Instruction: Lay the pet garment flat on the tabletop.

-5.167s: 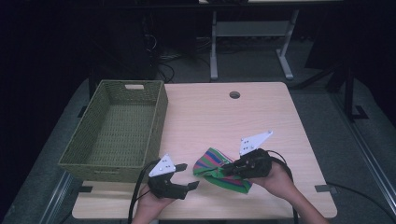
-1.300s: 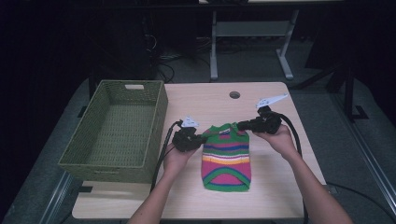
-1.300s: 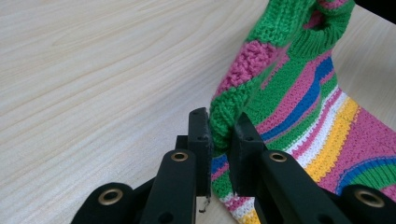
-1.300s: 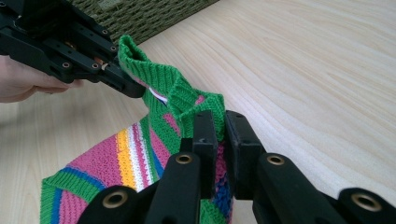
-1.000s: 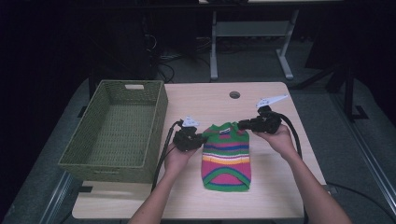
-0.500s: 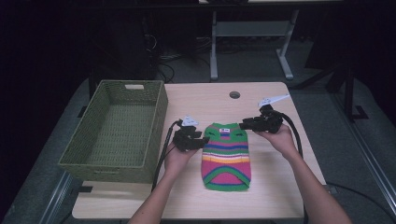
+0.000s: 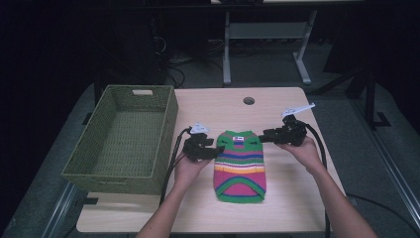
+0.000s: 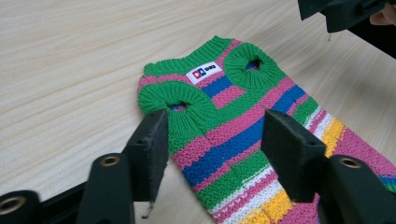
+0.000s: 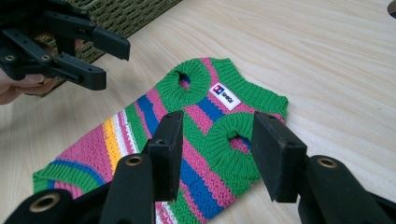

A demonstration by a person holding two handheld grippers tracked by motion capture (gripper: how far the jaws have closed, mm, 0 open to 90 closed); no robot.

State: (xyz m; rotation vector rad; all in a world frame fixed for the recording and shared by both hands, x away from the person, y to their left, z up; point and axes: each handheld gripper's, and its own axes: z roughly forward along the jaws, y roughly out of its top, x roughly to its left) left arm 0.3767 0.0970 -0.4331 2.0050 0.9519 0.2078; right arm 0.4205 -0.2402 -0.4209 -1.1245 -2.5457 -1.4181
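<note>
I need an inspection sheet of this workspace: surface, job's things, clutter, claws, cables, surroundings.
Surface: light wooden table, round hole near the far edge.
Job's things: striped knitted sweater lies flat, collar toward the far edge, white label up.
Clutter: green woven basket, empty, at the table's left.
Claws: left claw and right claw at the sweater's shoulders; jaws have just been opening, pads apart and above the knit, nothing gripped.
Cables: black cable from the left claw, another from the right.
Surroundings: dark room, grey table frame behind.
</note>
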